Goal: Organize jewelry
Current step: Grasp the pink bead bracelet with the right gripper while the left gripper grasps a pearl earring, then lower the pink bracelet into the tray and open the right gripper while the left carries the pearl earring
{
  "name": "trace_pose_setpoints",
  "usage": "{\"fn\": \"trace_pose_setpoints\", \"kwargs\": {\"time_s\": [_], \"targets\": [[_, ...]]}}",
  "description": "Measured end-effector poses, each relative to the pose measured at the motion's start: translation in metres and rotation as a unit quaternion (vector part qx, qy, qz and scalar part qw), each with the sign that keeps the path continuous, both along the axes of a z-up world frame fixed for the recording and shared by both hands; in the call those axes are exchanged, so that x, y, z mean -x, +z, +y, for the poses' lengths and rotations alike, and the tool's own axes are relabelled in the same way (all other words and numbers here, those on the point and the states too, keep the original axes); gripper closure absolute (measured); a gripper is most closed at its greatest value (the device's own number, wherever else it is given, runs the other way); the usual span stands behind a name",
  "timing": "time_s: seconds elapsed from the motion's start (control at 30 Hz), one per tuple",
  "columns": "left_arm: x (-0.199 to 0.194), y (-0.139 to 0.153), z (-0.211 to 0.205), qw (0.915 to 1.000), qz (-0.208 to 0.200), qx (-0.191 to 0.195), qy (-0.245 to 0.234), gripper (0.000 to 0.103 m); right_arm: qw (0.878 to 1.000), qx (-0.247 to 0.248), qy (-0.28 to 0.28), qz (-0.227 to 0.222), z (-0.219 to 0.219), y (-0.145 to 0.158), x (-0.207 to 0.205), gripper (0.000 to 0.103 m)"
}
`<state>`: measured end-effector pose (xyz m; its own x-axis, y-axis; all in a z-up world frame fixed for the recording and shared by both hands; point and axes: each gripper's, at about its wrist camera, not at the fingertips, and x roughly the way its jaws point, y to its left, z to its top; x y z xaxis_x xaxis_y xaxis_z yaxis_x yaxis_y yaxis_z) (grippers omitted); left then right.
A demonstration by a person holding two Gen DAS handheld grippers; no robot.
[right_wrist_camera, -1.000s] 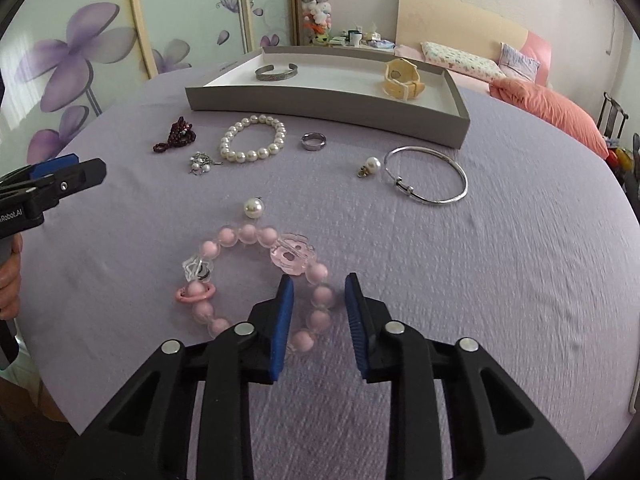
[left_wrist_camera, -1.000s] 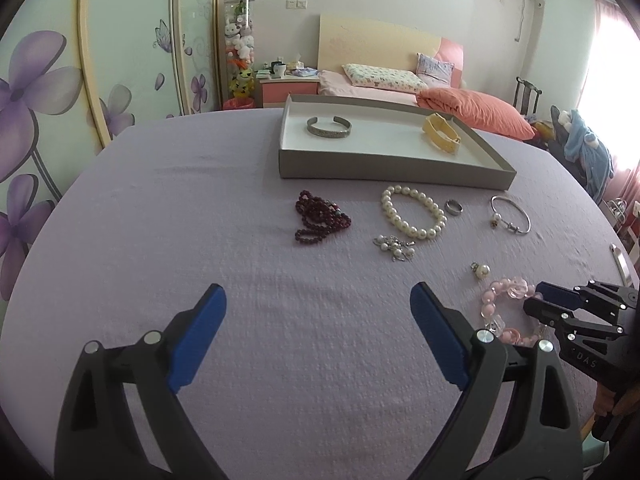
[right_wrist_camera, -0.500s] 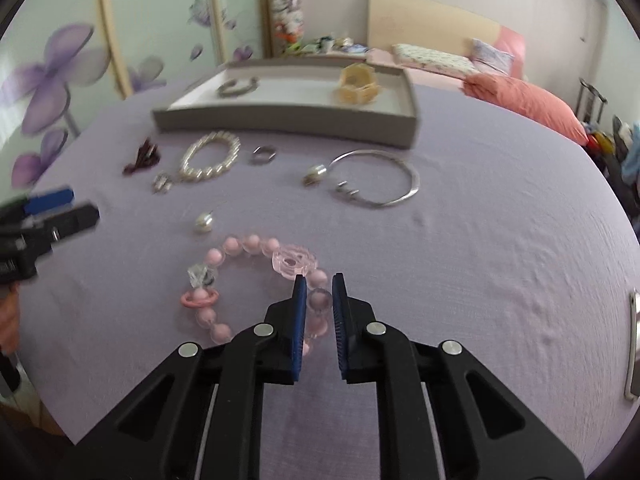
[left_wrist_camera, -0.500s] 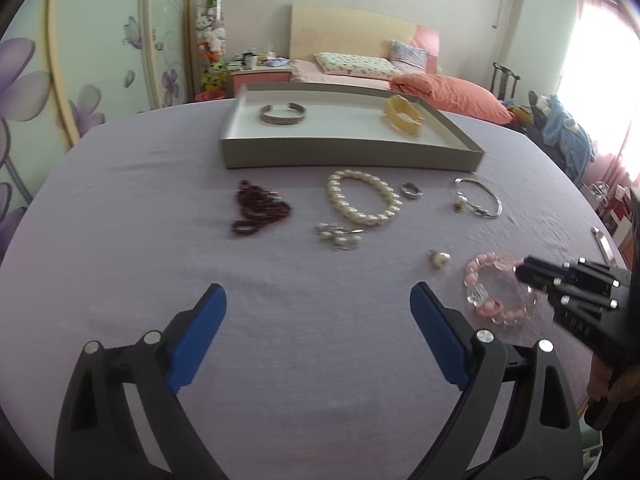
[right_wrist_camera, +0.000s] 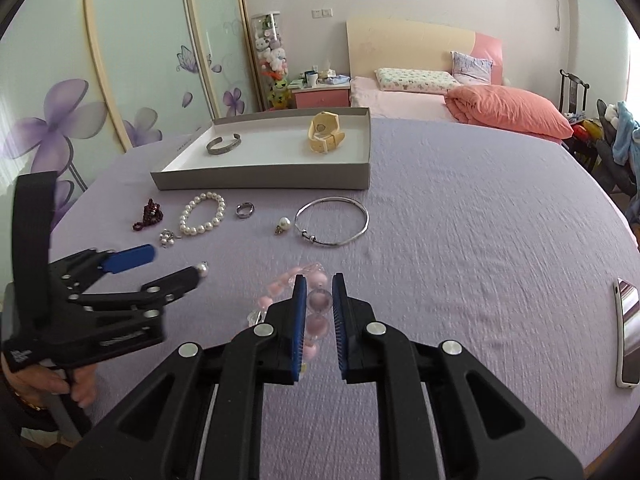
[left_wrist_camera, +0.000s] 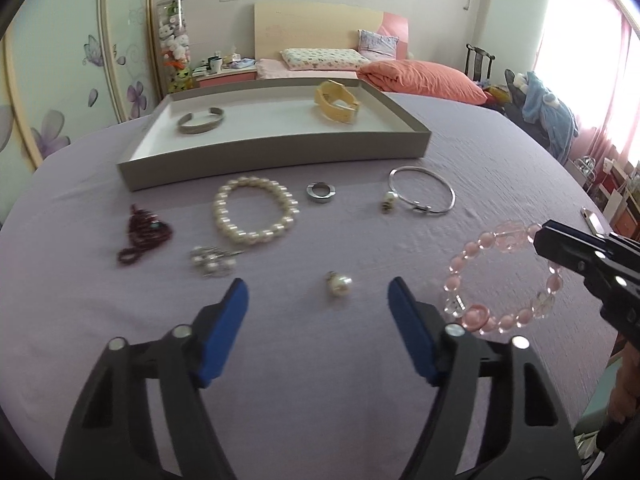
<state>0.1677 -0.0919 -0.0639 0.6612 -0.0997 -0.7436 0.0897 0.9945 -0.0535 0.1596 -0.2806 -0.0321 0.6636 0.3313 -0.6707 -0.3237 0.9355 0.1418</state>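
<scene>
- Your right gripper (right_wrist_camera: 319, 300) is clamped on the pink bracelet (left_wrist_camera: 505, 276); in the left view the loop hangs clear of the cloth (right_wrist_camera: 460, 240), tilted, well short of the tray (left_wrist_camera: 280, 151).
- From your right wrist most of that bracelet is hidden behind the pads; only a few pink beads show between and left of them, blurred.
- Your left gripper (left_wrist_camera: 318, 308) has just been closing, but its jaws stand apart with nothing pressed between them; a loose pearl (left_wrist_camera: 339, 283) lies on the cloth in line with the gap.
- In the right view the pearl sits just at one left fingertip; whether they touch you cannot tell.
- The tray holds a silver cuff (left_wrist_camera: 201, 121) at its left and a cream bangle (left_wrist_camera: 335, 101) at its right.
- In front of the tray lie dark red beads (left_wrist_camera: 144, 234), a small silver cluster (left_wrist_camera: 212, 260) too blurred to identify, a pearl bracelet (left_wrist_camera: 253, 210), a ring (left_wrist_camera: 321, 191), a pearl charm (left_wrist_camera: 388, 203) and a thin silver bangle (left_wrist_camera: 423, 194).
- A phone (right_wrist_camera: 628, 330) lies at the cloth's right edge, partly cut off.
- There is white lettering on the left gripper's body, too small to read.
- Your hand (right_wrist_camera: 48, 380) on the left handle is only partly in frame.
</scene>
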Motion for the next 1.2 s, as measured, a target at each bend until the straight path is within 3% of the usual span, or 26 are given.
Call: {"fn": "trace_pose_setpoints", "kwargs": {"time_s": [0.3, 0.43, 0.83, 1.2], "targets": [[-0.019, -0.013, -0.02, 0.9995, 0.027, -0.013, 0.01, 0.061, 1.0, -0.013, -0.005, 0.019, -0.01, -0.009, -0.003, 0.089], [-0.02, -0.014, -0.02, 0.999, 0.03, -0.027, 0.019, 0.089, 1.0, -0.021, -0.003, 0.022, -0.012, -0.008, -0.003, 0.089], [0.001, -0.008, 0.022, 0.9989, 0.027, -0.017, 0.033, 0.09, 0.999, -0.033, 0.018, 0.007, 0.0, 0.009, -0.005, 0.089], [0.013, 0.015, 0.086, 0.9957, 0.006, -0.027, 0.088, 0.09, 0.998, -0.042, 0.045, -0.025, 0.026, 0.04, -0.009, 0.09]]}}
